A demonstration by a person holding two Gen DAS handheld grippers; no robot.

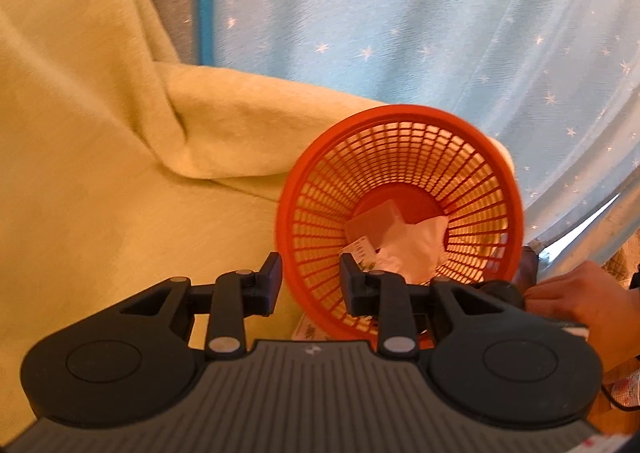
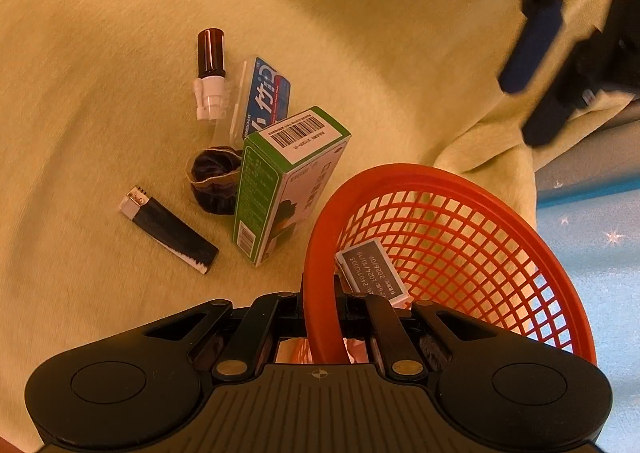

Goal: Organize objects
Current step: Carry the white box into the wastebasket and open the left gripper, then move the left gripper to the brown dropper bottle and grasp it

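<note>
Fingers of the right tool (image 2: 322,309) sit at the bottom centre of the right wrist view, closed on the rim of the orange mesh basket (image 2: 452,253), which tilts up toward the lower right. A grey-labelled small box (image 2: 372,273) leans inside the basket just past the grip. To the left of the basket, on the yellow-green cloth (image 2: 100,93), stands a green-and-white carton (image 2: 280,189) with a barcode on top. A dark lighter (image 2: 172,231) lies at centre left, a dark round bundle (image 2: 214,181) just behind it, touching the carton. Farther up lie a blue-and-white pack (image 2: 264,97) and a brown spray bottle (image 2: 211,69).

In the left wrist view, the left tool (image 1: 310,285) is open, its fingers either side of the basket's near rim (image 1: 296,277). Inside the basket (image 1: 472,173) lie a reddish box (image 1: 374,223) and crumpled white paper (image 1: 416,249). A hand (image 1: 588,305) shows at the right edge. A pale blue star-print curtain (image 1: 440,21) fills the upper right.
</note>
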